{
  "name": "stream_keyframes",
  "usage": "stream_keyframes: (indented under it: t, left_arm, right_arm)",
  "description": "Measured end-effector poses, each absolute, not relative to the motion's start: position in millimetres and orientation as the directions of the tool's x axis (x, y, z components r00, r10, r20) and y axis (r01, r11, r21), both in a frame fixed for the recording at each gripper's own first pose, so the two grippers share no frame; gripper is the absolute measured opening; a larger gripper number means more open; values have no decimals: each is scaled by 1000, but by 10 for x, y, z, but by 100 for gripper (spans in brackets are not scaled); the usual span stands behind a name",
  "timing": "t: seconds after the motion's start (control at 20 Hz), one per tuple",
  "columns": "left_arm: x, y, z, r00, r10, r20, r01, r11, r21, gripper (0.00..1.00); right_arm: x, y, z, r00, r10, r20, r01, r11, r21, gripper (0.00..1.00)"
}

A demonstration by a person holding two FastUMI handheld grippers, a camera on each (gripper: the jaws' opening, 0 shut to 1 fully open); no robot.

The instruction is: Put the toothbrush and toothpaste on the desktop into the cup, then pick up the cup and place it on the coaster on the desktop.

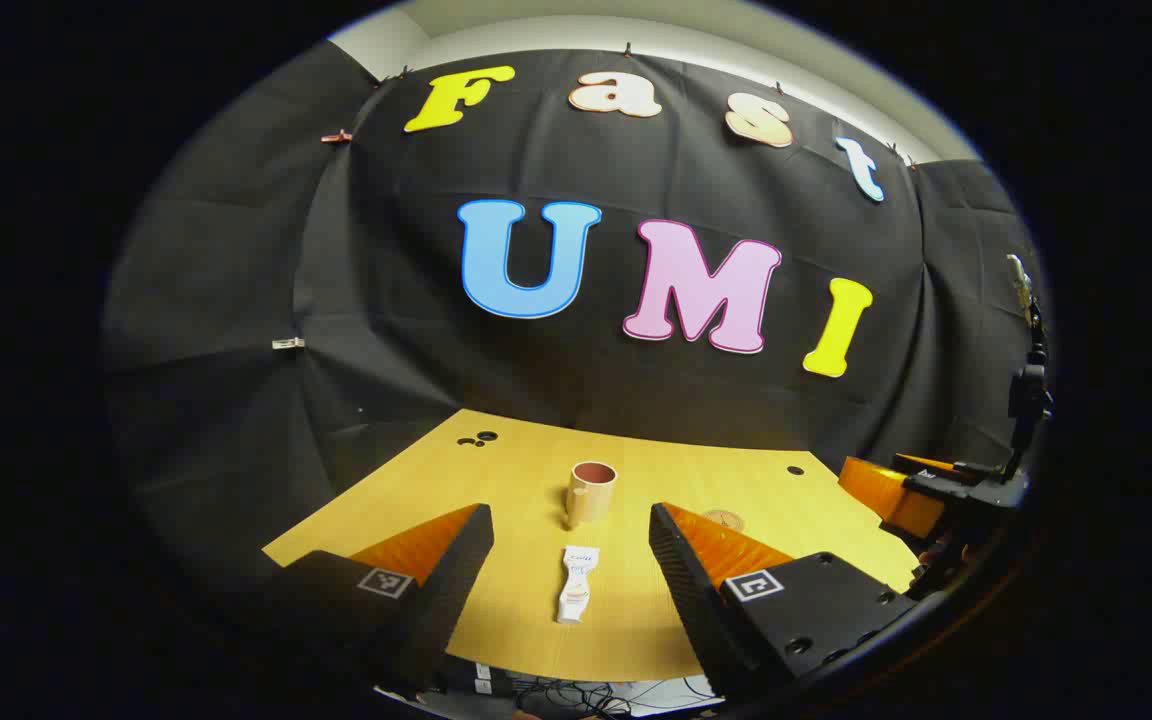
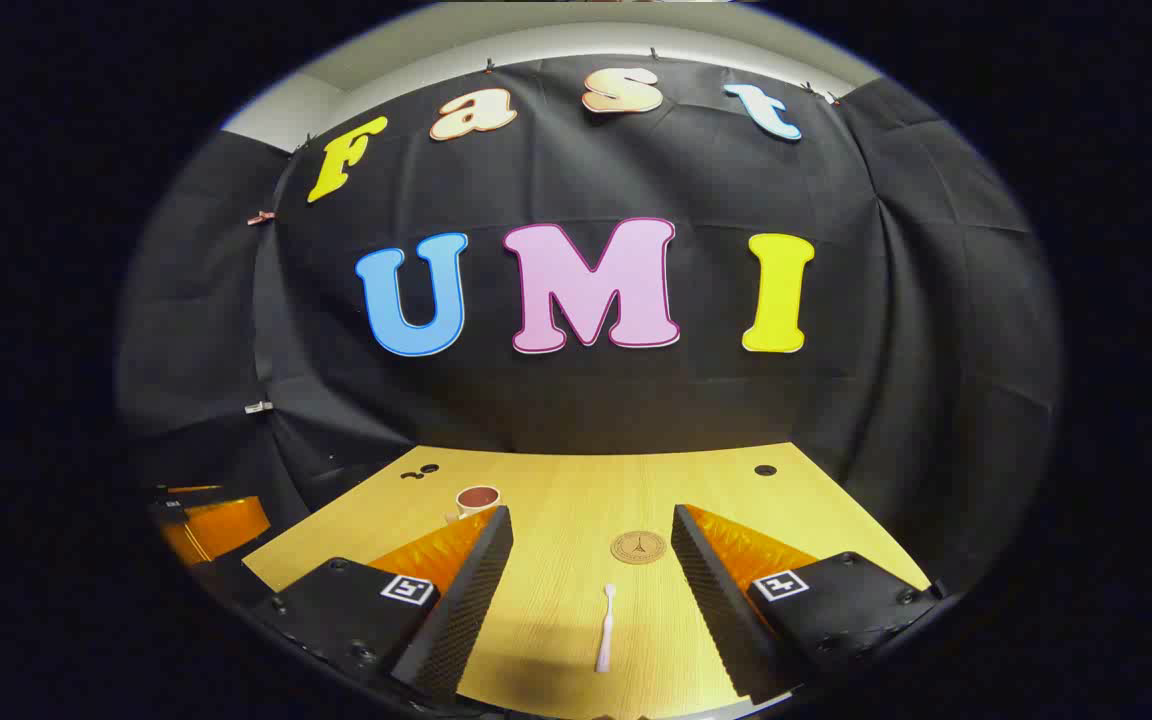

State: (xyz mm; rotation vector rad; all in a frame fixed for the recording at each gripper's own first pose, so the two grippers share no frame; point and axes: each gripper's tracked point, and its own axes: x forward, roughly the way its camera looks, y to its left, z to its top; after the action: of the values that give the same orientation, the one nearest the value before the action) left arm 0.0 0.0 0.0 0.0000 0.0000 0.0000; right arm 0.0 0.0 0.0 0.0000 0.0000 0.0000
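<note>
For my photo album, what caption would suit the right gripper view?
Open right gripper hovering above a toothbrush on the wooden desktop, coaster just beyond, cup farther left.

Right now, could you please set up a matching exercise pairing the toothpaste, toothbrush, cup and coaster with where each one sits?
Things:
1. toothpaste
2. toothbrush
3. cup
4. coaster

Places:
A. flat on the desktop, just beyond the toothbrush's head
B. upright, beyond the toothpaste, nothing in it
C. lying between the open left gripper's fingers in the left gripper view
D. lying between the open right gripper's fingers in the right gripper view

Pairs: 1-C, 2-D, 3-B, 4-A
</note>
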Motion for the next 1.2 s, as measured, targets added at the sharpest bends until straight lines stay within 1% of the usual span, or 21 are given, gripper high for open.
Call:
stream_keyframes:
  t: [0.1, 0.15, 0.2, 0.4, 0.65, 0.7, 0.75, 0.8, 1.0, 1.2]
  left_arm:
    - [111, -43, -44, 1000, -15, -15, 15, 1000, 11, 97]
    - [161, -57, -43, 1000, -19, -20, 20, 1000, 17, 92]
    - [200, -81, -48, 999, -29, -23, 29, 999, 23, 97]
    - [341, -120, -49, 998, -48, -34, 50, 997, 61, 97]
    - [435, -134, -143, 996, -57, -69, 61, 997, 57, 97]
    - [447, -131, -148, 996, -57, -75, 61, 997, 56, 92]
    - [459, -128, -183, 995, -57, -82, 62, 997, 56, 92]
    - [473, -135, -196, 994, -58, -90, 63, 996, 56, 97]
    - [566, -130, -265, 991, -61, -118, 68, 996, 51, 97]
    - [624, -131, -357, 988, -57, -147, 66, 996, 59, 97]
  right_arm:
    - [73, -58, 13, 1000, -13, 1, 13, 1000, 0, 98]
    - [110, -79, -1, 1000, -16, -2, 16, 1000, 6, 98]
    - [143, -104, -20, 1000, -22, -12, 22, 1000, 11, 98]
    - [255, -202, -114, 998, -45, -53, 47, 998, 45, 98]
    - [341, -299, -165, 995, -70, -74, 75, 995, 63, 98]
    - [358, -314, -181, 994, -72, -80, 78, 995, 65, 99]
    - [366, -331, -200, 993, -75, -87, 81, 994, 67, 98]
    - [370, -346, -212, 993, -78, -94, 84, 994, 69, 98]
    - [430, -392, -335, 988, -81, -130, 90, 994, 62, 98]
    - [491, -377, -395, 985, -60, -162, 72, 995, 70, 98]
